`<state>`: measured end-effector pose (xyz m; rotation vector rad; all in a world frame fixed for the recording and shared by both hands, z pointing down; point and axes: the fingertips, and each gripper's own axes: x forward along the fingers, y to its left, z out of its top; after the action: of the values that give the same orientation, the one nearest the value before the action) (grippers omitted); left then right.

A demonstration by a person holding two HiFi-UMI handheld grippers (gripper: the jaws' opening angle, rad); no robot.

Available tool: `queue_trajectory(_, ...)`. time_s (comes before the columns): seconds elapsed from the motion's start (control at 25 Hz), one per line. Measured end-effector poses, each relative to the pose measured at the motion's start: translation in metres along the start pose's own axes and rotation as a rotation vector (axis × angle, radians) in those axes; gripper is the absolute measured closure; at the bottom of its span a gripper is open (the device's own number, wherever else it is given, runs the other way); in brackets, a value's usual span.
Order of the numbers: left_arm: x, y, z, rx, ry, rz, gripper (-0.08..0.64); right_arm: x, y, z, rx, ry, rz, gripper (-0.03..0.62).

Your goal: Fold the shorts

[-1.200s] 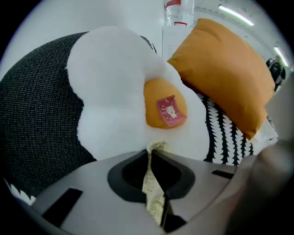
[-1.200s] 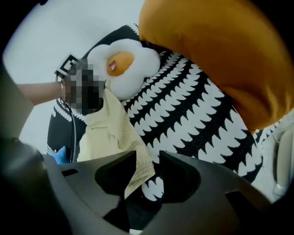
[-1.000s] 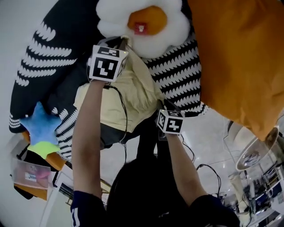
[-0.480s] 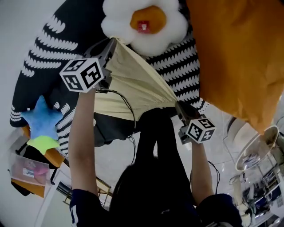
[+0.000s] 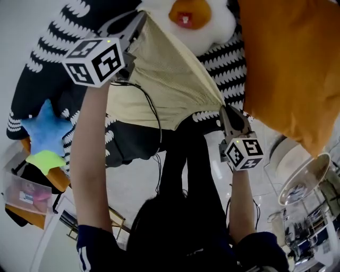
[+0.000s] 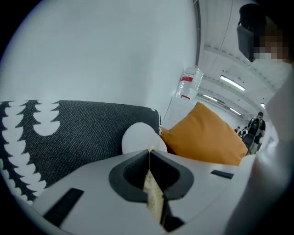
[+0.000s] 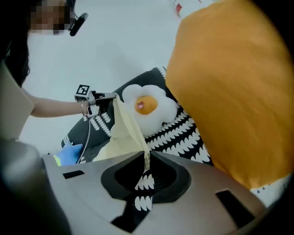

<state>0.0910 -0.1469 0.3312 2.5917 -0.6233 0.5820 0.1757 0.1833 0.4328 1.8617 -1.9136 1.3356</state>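
Currently, the right gripper (image 5: 225,112) sits nearest the person, marker cube toward the camera, jaws pressed together on one corner of the pale yellow shorts (image 5: 170,79). Its own view confirms the cloth edge nipped at the jaw tips. The left gripper (image 5: 137,25) is held farther out and higher in the head view, jaws likewise closed, pinching the opposite corner; a thin strip of the fabric runs down between them in the left gripper view. The shorts hang stretched taut between the two grippers, lifted off the surface, lower edge drooping in a curve. Beneath them lies a black cover with white scallop rows (image 5: 218,69). A blue star plush (image 5: 45,133) rests at its left edge. Beyond the shorts sits a fried-egg plush (image 5: 191,16), with a large orange cushion (image 5: 292,69) just beside it to the right
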Motion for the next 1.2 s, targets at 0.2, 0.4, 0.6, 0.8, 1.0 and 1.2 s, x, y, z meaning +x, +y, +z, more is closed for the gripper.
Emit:
queue_trajectory(0.2,-0.045,0.008,0.011,0.036,-0.018,-0.012,0.551,-0.006,0.055,0.018,-0.279,0.013,0.079,0.543)
queue_trajectory(0.4,-0.122,0.036,-0.004,0.055,-0.021,0.087,0.551,-0.013,0.124,-0.004,-0.479,0.071,0.207,0.543)
queue_trajectory(0.6,-0.187,0.085,-0.051,-0.024,0.004,0.240,0.549,-0.004,0.170,-0.054,-0.601,0.159,0.335,0.543)
queue_trajectory(0.8,-0.246,0.131,-0.146,-0.176,0.080,0.350,0.549,0.022,0.207,-0.128,-0.802,0.274,0.375,0.545)
queue_trajectory(1.0,-0.262,0.138,-0.263,-0.322,0.251,0.550,0.548,0.028,0.184,-0.190,-1.131,0.389,0.341,0.543)
queue_trajectory(1.2,-0.262,0.133,-0.315,-0.357,0.315,0.654,0.547,0.044,0.171,-0.234,-1.174,0.494,0.330,0.540)
